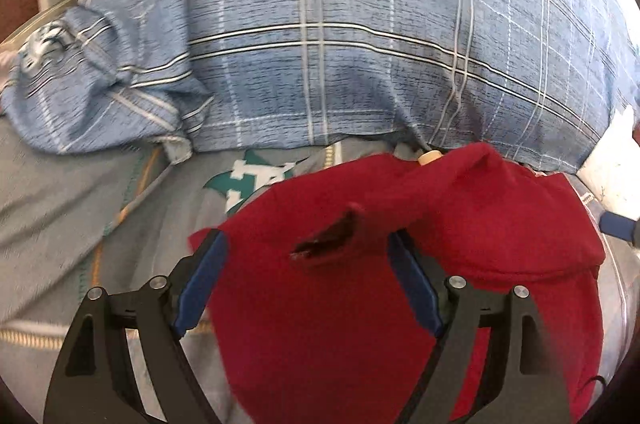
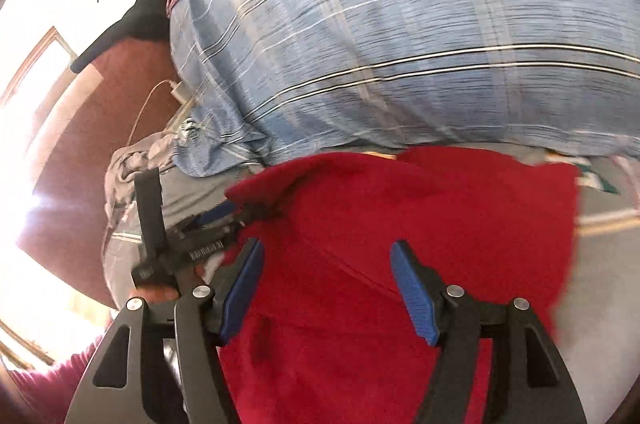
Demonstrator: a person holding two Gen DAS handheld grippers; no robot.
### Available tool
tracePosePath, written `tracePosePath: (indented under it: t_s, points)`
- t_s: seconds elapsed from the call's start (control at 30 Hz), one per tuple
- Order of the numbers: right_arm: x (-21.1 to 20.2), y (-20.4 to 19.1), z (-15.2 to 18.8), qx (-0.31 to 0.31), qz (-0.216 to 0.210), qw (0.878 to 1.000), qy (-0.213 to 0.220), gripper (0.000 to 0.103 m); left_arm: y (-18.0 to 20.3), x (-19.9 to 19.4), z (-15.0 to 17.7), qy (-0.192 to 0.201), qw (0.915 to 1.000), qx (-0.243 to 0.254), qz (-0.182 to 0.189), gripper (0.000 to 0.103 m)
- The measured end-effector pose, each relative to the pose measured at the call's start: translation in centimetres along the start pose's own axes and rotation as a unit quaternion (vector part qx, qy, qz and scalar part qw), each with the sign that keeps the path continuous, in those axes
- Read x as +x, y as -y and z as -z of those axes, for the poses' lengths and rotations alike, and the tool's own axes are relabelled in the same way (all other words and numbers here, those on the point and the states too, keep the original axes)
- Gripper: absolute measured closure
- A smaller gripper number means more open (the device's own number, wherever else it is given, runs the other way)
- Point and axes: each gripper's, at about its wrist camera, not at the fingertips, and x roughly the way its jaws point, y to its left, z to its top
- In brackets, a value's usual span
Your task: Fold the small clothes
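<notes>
While red knit garment (image 1: 360,304) lies on grey bed sheet (image 1: 60,224) under both tools: left tool (image 1: 308,256), right tool (image 2: 326,264) spread, gripping nothing. Advice: pinch near edge, fold toward blue plaid pillow (image 1: 340,24) ahead.

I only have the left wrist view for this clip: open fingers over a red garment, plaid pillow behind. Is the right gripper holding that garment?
Observer: No. In the right wrist view the right gripper is open, with its fingers spread above the red garment and gripping nothing.
Reviewer: Where does the left gripper sit on the cloth?
Observer: Seen from the side, the left gripper is at the garment's left edge.
Reviewer: Is there anything past the pillow that I can't see?
Observer: Yes, a black object sticks out beside the far left of the plaid pillow.
</notes>
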Motion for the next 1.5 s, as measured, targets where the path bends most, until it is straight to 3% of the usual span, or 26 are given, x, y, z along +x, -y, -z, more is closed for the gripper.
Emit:
tracePosePath:
  t_s: [0.1, 0.2, 0.27, 0.3, 0.33, 0.4, 0.47, 0.5, 0.53, 0.63, 0.77, 0.87, 1.0, 1.03, 1.07, 1.1, 1.13, 1.17, 1.2, 1.27, 1.37, 1.47, 1.5]
  points:
    - [-2.2, 1.4, 1.4, -0.019, 0.066, 0.997, 0.020, 0.034, 0.6, 0.5, -0.5, -0.005, 0.9998, 0.016, 0.008, 0.023]
    - [-3.7, 2.3, 2.9, -0.046, 0.111, 0.992, 0.025, 0.034, 1.0, 1.5, -0.9, -0.032, 0.9991, 0.023, 0.015, 0.079]
    - [-3.6, 2.5, 3.9, -0.068, 0.142, 0.987, 0.015, 0.034, 0.7, 2.2, -1.0, -0.047, 0.9987, 0.014, 0.012, 0.088]
    - [-3.2, 2.5, 4.3, -0.080, 0.156, 0.984, 0.005, 0.034, 0.3, 2.5, -1.1, -0.051, 0.9986, 0.005, 0.015, 0.098]
    - [-2.7, 2.3, 4.8, -0.102, 0.173, 0.980, -0.006, 0.036, 0.0, 2.5, -1.3, -0.056, 0.9983, -0.004, 0.017, 0.099]
    - [-1.8, 1.8, 5.2, -0.143, 0.197, 0.970, -0.014, 0.037, -0.9, 2.0, -1.7, -0.065, 0.9965, -0.034, 0.040, 0.100]
    - [-0.8, 1.4, 5.6, -0.186, 0.234, 0.954, -0.013, 0.048, -1.3, 1.2, -2.2, -0.067, 0.9953, -0.048, 0.051, 0.100]
    - [-0.2, 1.5, 5.4, -0.193, 0.262, 0.946, -0.010, 0.068, -1.4, 0.7, -2.4, -0.068, 0.9948, -0.052, 0.056, 0.100]
    - [-0.1, 2.0, 5.2, -0.187, 0.271, 0.944, -0.007, 0.078, -1.6, 0.1, -2.6, -0.069, 0.9939, -0.057, 0.064, 0.100]
    - [-1.0, 3.2, 3.9, -0.145, 0.267, 0.953, 0.013, 0.091, -2.1, -1.6, -2.9, -0.079, 0.9893, -0.077, 0.096, 0.100]
    - [-4.6, 3.5, 3.7, -0.106, 0.263, 0.956, 0.070, 0.093, -3.2, -3.9, -2.0, -0.091, 0.9808, -0.102, 0.139, 0.100]
    - [-5.6, 4.6, 4.5, -0.085, 0.253, 0.962, 0.063, 0.095, -3.7, -3.7, 0.5, -0.104, 0.9808, -0.106, 0.127, 0.100]
    - [-4.5, 5.9, 5.5, -0.049, 0.243, 0.969, 0.005, 0.089, -3.9, -0.7, 3.4, -0.144, 0.9757, -0.122, 0.110, 0.100]
    - [-5.2, 6.0, 5.5, -0.036, 0.238, 0.971, 0.013, 0.079, -4.1, -0.8, 3.7, -0.141, 0.9757, -0.123, 0.114, 0.100]
    - [-5.9, 6.2, 5.4, -0.024, 0.231, 0.972, 0.026, 0.068, -4.2, -1.2, 3.8, -0.133, 0.9764, -0.125, 0.114, 0.099]
    - [-6.7, 6.3, 5.1, -0.008, 0.221, 0.974, 0.042, 0.038, -4.3, -1.8, 3.7, -0.129, 0.9769, -0.130, 0.110, 0.095]
    - [-7.4, 6.6, 4.5, 0.014, 0.204, 0.977, 0.065, 0.016, -4.4, -2.2, 3.7, -0.126, 0.9773, -0.132, 0.108, 0.086]
    - [-7.7, 6.8, 4.0, 0.028, 0.191, 0.978, 0.080, 0.014, -4.5, -2.5, 3.6, -0.121, 0.9781, -0.133, 0.105, 0.078]
    - [-7.6, 7.1, 3.3, 0.039, 0.179, 0.979, 0.088, 0.015, -4.6, -3.2, 3.4, -0.110, 0.9800, -0.133, 0.098, 0.059]
    - [-6.0, 7.6, 1.6, 0.050, 0.168, 0.982, 0.076, 0.015, -5.0, -3.9, 3.2, -0.088, 0.9831, -0.139, 0.080, 0.045]
    - [-2.0, 8.7, -0.3, 0.051, 0.172, 0.983, 0.036, 0.015, -5.6, -4.3, 3.5, -0.077, 0.9848, -0.144, 0.059, 0.044]
    - [2.3, 10.1, -1.0, 0.056, 0.175, 0.983, -0.014, 0.019, -6.2, -3.3, 4.1, -0.087, 0.9831, -0.152, 0.053, 0.034]
    - [3.4, 10.4, -1.0, 0.057, 0.179, 0.982, -0.023, 0.030, -6.4, -2.7, 4.3, -0.095, 0.9820, -0.156, 0.050, 0.033]
